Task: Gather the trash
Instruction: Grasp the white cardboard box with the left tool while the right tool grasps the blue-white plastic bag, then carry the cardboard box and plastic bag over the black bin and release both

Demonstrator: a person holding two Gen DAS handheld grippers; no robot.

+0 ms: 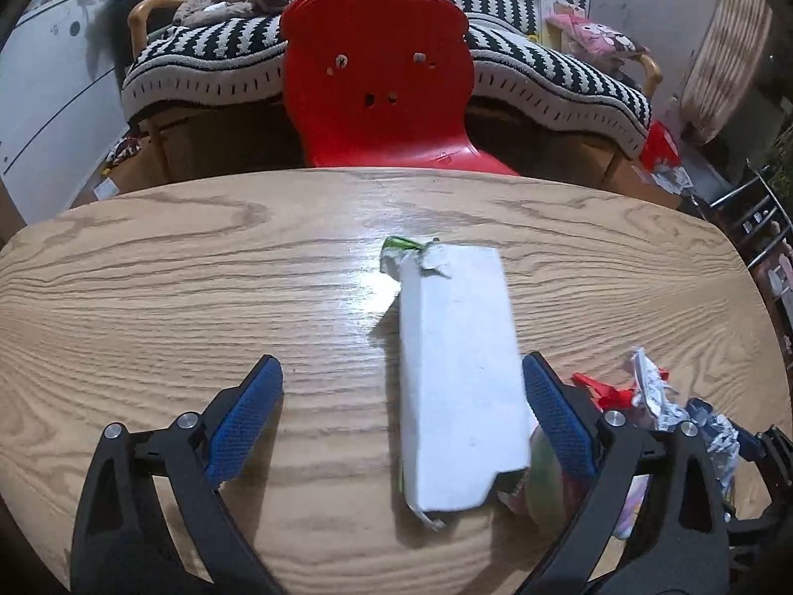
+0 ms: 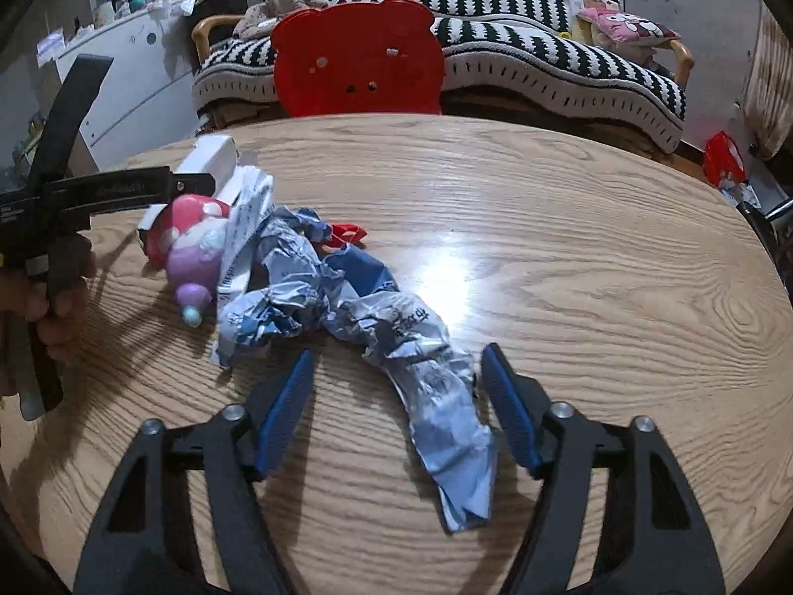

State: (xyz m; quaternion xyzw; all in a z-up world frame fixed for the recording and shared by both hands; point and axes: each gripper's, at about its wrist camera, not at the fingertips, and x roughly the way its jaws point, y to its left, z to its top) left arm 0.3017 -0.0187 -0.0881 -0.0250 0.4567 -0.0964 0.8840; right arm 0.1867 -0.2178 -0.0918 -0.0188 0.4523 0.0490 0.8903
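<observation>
A torn white carton [image 1: 456, 372] lies on the wooden table [image 1: 148, 297], pointing away from me. My left gripper [image 1: 401, 362] is open around it: the right pad sits close against the carton's side and the left pad is well clear. The carton [image 2: 213, 158] also shows in the right wrist view. A long crumpled blue-and-white paper [image 2: 347, 307] stretches across the table. Its near end lies between the fingers of my open right gripper [image 2: 400, 352], close to the right pad. A small red scrap [image 2: 347, 234] lies beside the paper.
A pink and purple toy-like figure [image 2: 191, 248] lies between carton and paper. A hand [image 2: 54, 307] holds the left tool. A red bear-shaped chair [image 1: 376, 74] stands behind the table, then a sofa with a striped blanket [image 1: 545, 64]. A white cabinet [image 1: 49, 99] is at left.
</observation>
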